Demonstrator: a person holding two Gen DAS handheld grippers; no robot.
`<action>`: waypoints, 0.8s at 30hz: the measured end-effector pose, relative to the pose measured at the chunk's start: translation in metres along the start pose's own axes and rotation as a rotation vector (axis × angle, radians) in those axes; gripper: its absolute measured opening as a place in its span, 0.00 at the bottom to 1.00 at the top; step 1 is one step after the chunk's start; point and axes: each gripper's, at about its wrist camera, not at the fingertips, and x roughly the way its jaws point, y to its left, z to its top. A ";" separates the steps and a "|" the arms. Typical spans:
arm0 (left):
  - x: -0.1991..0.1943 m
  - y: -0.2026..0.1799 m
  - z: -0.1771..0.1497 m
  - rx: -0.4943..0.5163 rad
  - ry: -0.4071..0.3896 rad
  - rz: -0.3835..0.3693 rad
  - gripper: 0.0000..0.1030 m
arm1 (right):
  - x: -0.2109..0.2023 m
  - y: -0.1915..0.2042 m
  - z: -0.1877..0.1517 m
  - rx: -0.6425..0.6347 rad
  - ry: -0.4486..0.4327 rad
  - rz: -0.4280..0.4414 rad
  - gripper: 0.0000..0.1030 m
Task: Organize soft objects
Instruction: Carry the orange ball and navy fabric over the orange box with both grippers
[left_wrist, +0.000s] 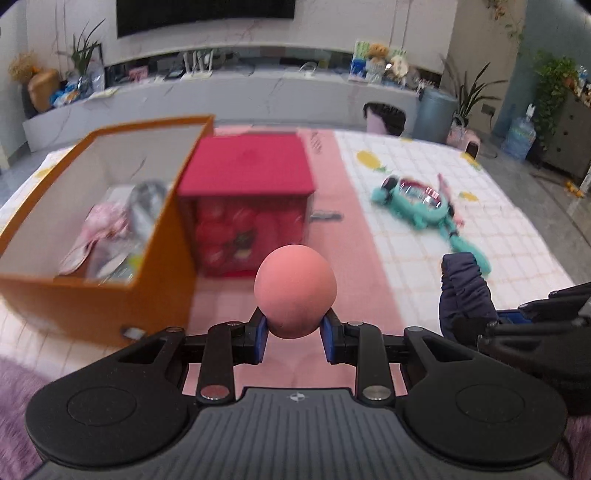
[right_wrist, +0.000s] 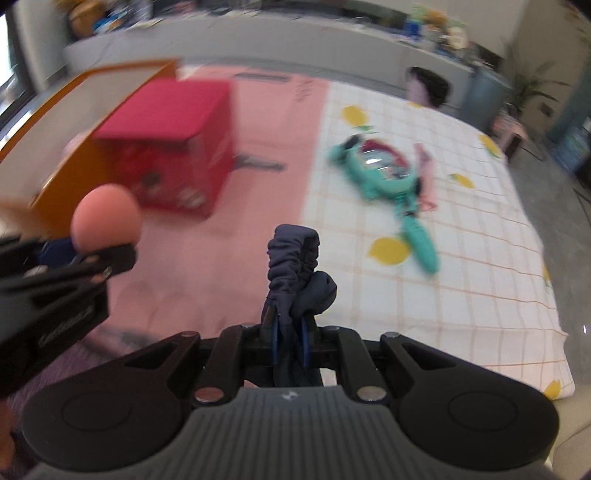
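My left gripper (left_wrist: 294, 332) is shut on a pink soft ball (left_wrist: 294, 291), held above the pink mat, just right of the open orange box (left_wrist: 162, 266). The box holds several soft items, including a pink one (left_wrist: 103, 221). My right gripper (right_wrist: 290, 332) is shut on a dark navy scrunched fabric piece (right_wrist: 295, 273), which also shows in the left wrist view (left_wrist: 463, 291). The ball and left gripper also show in the right wrist view (right_wrist: 105, 218). A teal soft toy (left_wrist: 417, 206) lies on the checked sheet, also seen from the right wrist (right_wrist: 384, 173).
A closed red box (left_wrist: 247, 192) stands against the orange box's right side. A white checked sheet with lemon prints (right_wrist: 461, 258) covers the right half of the surface. A purple rug (left_wrist: 14, 387) lies at the near left. A long grey cabinet (left_wrist: 221, 92) runs behind.
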 end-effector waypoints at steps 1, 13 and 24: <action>-0.003 0.006 -0.004 -0.017 0.010 0.020 0.32 | -0.001 0.009 -0.004 -0.034 0.013 0.011 0.09; -0.042 0.073 -0.037 -0.067 0.054 0.085 0.33 | -0.016 0.090 -0.012 -0.177 0.017 0.178 0.10; -0.061 0.138 -0.018 -0.123 0.019 0.167 0.33 | -0.044 0.157 0.029 -0.300 -0.080 0.301 0.10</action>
